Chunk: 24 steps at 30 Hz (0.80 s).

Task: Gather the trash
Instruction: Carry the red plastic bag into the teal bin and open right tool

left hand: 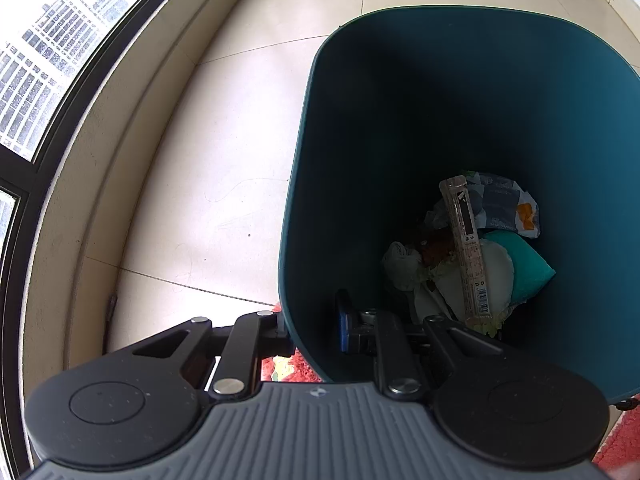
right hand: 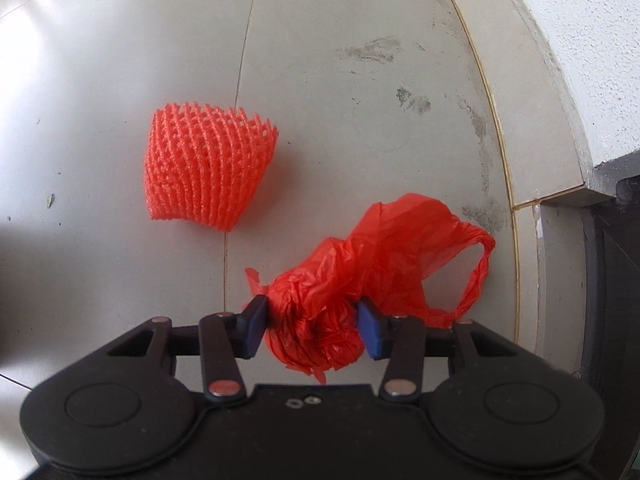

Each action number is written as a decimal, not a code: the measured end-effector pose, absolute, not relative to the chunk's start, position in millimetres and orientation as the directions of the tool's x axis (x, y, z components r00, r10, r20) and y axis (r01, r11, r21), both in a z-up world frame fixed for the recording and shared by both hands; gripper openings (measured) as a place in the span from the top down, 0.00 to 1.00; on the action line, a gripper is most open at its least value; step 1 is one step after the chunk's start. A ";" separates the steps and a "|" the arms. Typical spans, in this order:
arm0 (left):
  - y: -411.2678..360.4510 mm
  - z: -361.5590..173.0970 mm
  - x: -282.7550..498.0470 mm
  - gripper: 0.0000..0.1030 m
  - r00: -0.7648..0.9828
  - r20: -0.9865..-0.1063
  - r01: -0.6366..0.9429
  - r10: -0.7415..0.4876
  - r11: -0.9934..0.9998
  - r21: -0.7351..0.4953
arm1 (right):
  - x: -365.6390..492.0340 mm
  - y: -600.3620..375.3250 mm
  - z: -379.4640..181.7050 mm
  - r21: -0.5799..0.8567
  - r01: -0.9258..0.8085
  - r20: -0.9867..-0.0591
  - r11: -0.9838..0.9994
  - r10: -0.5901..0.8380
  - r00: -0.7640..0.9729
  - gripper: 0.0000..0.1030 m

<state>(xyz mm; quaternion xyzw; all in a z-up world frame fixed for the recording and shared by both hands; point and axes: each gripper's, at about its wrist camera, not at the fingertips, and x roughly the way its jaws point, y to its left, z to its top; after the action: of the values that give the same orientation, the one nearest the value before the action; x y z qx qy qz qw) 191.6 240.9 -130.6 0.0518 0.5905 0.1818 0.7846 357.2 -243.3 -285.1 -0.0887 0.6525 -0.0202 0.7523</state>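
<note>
In the left wrist view my left gripper (left hand: 310, 330) is shut on the near wall of a dark teal trash bin (left hand: 340, 128), one finger outside and one inside. The bin holds several pieces of trash: a long snack wrapper (left hand: 466, 248), white crumpled paper (left hand: 404, 266), a teal bag (left hand: 528, 266). In the right wrist view my right gripper (right hand: 312, 326) is closed around a crumpled red plastic bag (right hand: 360, 268) lying on the floor, both pads pressing its bunched end. An orange foam fruit net (right hand: 204, 168) lies on the tiles to the left, beyond the gripper.
A window with a raised sill (left hand: 120, 128) runs along the left of the bin. A pink-red rug (left hand: 616, 444) lies under and beside the bin. A white wall base (right hand: 568, 80) and a dark door frame (right hand: 612, 280) stand right of the red bag.
</note>
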 end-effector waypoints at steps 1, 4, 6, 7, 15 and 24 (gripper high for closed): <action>241.1 -130.8 191.5 0.83 0.236 -0.908 -0.226 0.346 0.928 0.295 | 352.2 -241.4 -275.6 -0.166 -0.102 -0.976 0.981 -0.149 0.160 0.56; 241.5 -130.4 191.1 0.83 0.236 -0.907 -0.232 0.348 0.927 0.295 | 339.0 -234.2 -246.7 -0.167 -0.145 -0.972 0.975 -0.138 0.191 0.56; 241.8 -129.8 191.0 0.83 0.236 -0.907 -0.235 0.349 0.926 0.295 | 330.6 -228.0 -228.6 -0.165 -0.175 -0.969 0.971 -0.127 0.214 0.56; 241.7 -129.6 190.9 0.83 0.237 -0.906 -0.235 0.350 0.926 0.296 | 325.9 -223.5 -216.3 -0.158 -0.198 -0.967 0.967 -0.111 0.229 0.56; 242.6 -128.7 190.7 0.83 0.238 -0.906 -0.237 0.350 0.926 0.295 | 288.9 -186.5 -134.1 -0.107 -0.330 -0.942 0.938 0.011 0.337 0.56; 243.0 -127.6 188.6 0.83 0.247 -0.906 -0.233 0.344 0.928 0.289 | 250.9 -121.3 -45.1 -0.042 -0.498 -0.887 0.866 0.198 0.418 0.56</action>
<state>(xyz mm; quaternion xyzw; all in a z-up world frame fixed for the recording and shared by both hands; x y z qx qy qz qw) 188.6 243.0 -127.6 0.0475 0.5855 0.1831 0.7883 250.9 -121.3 -45.1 -0.1513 0.4970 0.2102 0.8282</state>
